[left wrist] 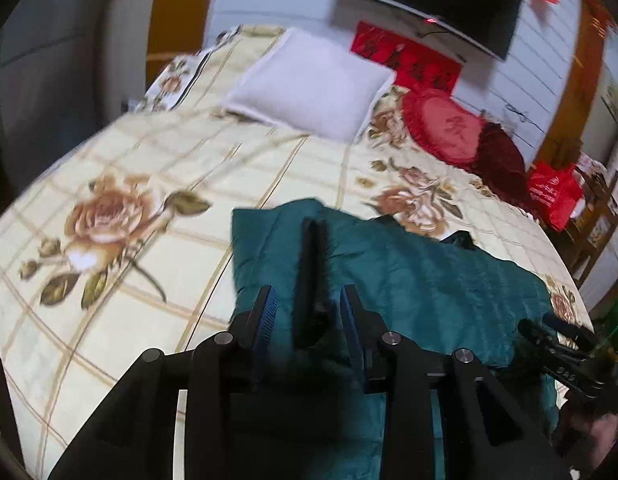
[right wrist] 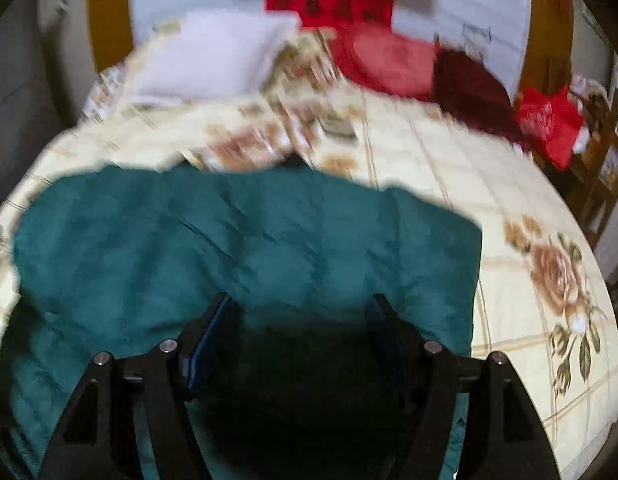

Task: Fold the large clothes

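Two claws hang over a teal coat (right wrist: 245,248) on the bed (left wrist: 109,152). Left claw (left wrist: 309,306) stands half open astride a dark strip, not pinching it; right claw (right wrist: 301,316) gapes empty, coat just ahead.

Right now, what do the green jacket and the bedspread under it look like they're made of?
The green jacket looks like a padded synthetic shell, nylon or polyester: puffy quilted sections, fine creases, a slight sheen. The bedspread looks like printed woven fabric, perhaps cotton, matte, with roses and a tan grid. Blur leaves both uncertain.
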